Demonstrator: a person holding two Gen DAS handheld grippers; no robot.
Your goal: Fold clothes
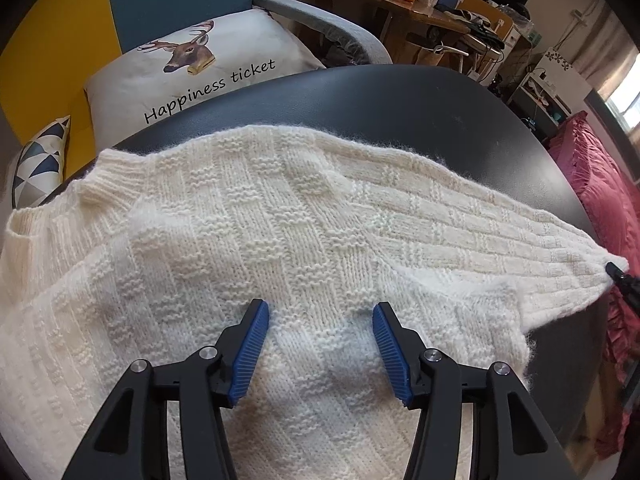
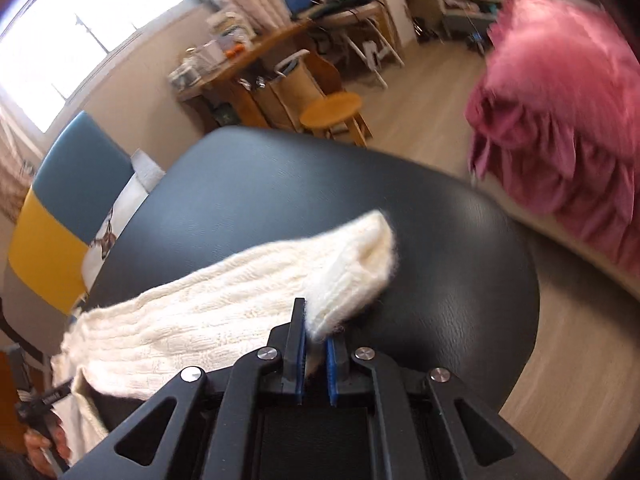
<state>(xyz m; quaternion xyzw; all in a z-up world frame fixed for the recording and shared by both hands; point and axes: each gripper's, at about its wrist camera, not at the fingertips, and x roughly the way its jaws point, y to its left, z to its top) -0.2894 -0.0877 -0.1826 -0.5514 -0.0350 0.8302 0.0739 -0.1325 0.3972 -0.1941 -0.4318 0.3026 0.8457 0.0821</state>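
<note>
**A:** Sweater (image 1: 248,240) first: where does it lie? I see cream knit spread flat over the dark round table (image 1: 420,112), collar toward the left edge, one sleeve (image 1: 480,232) stretched out to the right.

**B:** Yes, and the end of that sleeve is what the right gripper (image 2: 316,332) has. Its blue pads (image 2: 299,344) are pressed almost together with the ribbed cuff (image 2: 352,272) pinched between them, and the cuff stands up off the table while the rest of the sleeve lies on it.

**A:** And the left gripper (image 1: 320,316)?

**B:** Spread wide, holding nothing, its tips low over the body of the knit; whether they touch it I can't tell.

**A:** So what could go wrong?

**B:** The pinch looks shallow: only a corner of the cuff is between the pads, and the yarn is fuzzy. A quick pull across could slide it free, and the sleeve would flop down crooked.

**A:** Would the whole garment drag?

**B:** That's my bigger worry. The tabletop looks smooth, and nothing is clamping the body. If the sleeve is hauled sideways, the sweater may follow instead of creasing at the shoulder, and its lower part already hangs past the near edge, so it could slip off toward the floor.

**A:** Stretching?

**B:** Likely, with loose knit. A hard tug on one cuff could lengthen the sleeve and leave an uneven fold.
</note>
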